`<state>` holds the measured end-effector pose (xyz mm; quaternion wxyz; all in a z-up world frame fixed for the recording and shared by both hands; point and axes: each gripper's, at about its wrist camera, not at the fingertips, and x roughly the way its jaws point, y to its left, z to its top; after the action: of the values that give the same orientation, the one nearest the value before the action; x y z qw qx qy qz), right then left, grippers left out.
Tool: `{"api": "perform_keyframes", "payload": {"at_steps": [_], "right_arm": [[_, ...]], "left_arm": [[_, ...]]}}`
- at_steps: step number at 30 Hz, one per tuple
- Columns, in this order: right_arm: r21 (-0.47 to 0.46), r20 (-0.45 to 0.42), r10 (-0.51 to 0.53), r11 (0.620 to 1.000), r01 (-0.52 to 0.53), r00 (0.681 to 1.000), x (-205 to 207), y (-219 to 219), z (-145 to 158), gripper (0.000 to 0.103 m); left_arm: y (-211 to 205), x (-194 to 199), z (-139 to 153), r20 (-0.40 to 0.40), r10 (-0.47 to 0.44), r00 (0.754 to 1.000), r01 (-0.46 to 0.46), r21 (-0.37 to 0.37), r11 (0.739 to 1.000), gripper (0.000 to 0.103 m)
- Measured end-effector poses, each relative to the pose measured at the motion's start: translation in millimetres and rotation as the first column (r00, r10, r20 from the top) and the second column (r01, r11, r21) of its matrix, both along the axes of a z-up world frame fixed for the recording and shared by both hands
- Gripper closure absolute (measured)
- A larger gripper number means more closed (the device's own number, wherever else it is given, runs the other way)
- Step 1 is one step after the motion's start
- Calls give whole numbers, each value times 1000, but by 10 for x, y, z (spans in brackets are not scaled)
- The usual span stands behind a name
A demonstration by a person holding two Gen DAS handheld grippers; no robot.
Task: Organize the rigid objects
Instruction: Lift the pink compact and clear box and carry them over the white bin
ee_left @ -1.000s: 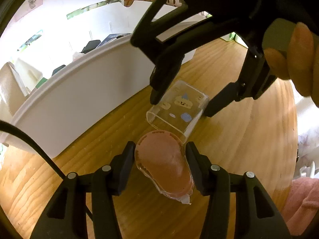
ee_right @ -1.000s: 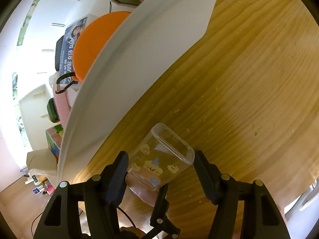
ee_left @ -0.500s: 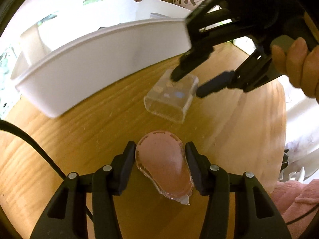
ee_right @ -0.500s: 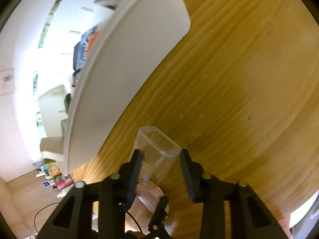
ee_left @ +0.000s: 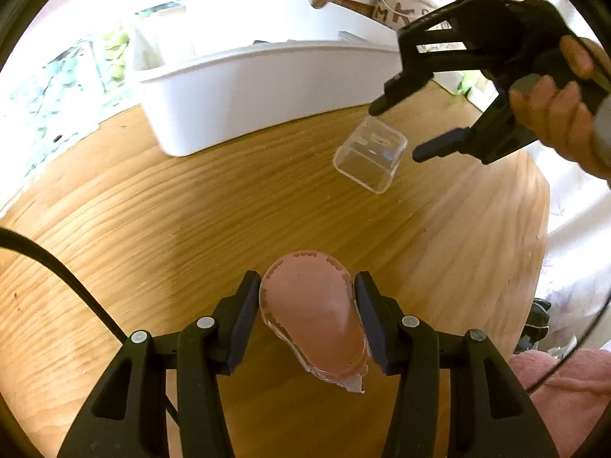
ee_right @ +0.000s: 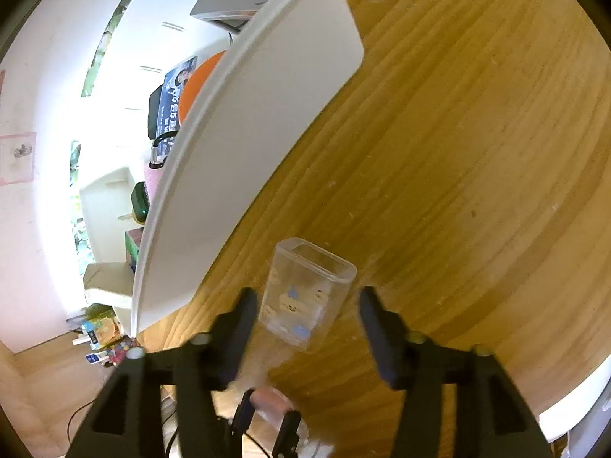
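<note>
Released since half a second ago, clear container (ee_right: 307, 295) between my right gripper's (ee_right: 305, 318) parted jaws, left gripper (ee_left: 305, 315) clamping pink lid (ee_left: 315, 315), table (ee_left: 191, 210).

Round wooden table (ee_left: 198, 221), light oak tone, grain lines visible, small pale specks on surface; white plastic bin (ee_left: 267, 87) sits on it toward far side, long wall facing table centre; clear plastic container (ee_left: 368, 158) with small printed figures rests on tabletop near bin, apart from it, open mouth up in right wrist view; curved table edge visible at right.
</note>
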<state>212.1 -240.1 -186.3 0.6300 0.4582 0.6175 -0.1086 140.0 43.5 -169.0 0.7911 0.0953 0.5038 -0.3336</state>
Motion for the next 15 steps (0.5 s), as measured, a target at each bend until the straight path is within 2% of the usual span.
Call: {"api": "perform_keyframes", "payload": {"at_steps": [8,15], "right_arm": [[-129,-69,46,990,-54,997,236,303,-5,38],[-264,-155,148,947,-186,977,442,743,-36,38]], "left_arm": [[267,-89,207,31,59,998,-57,-37,998,49],[420,-2,402,54,117,992,-113,-71,991,49]]}}
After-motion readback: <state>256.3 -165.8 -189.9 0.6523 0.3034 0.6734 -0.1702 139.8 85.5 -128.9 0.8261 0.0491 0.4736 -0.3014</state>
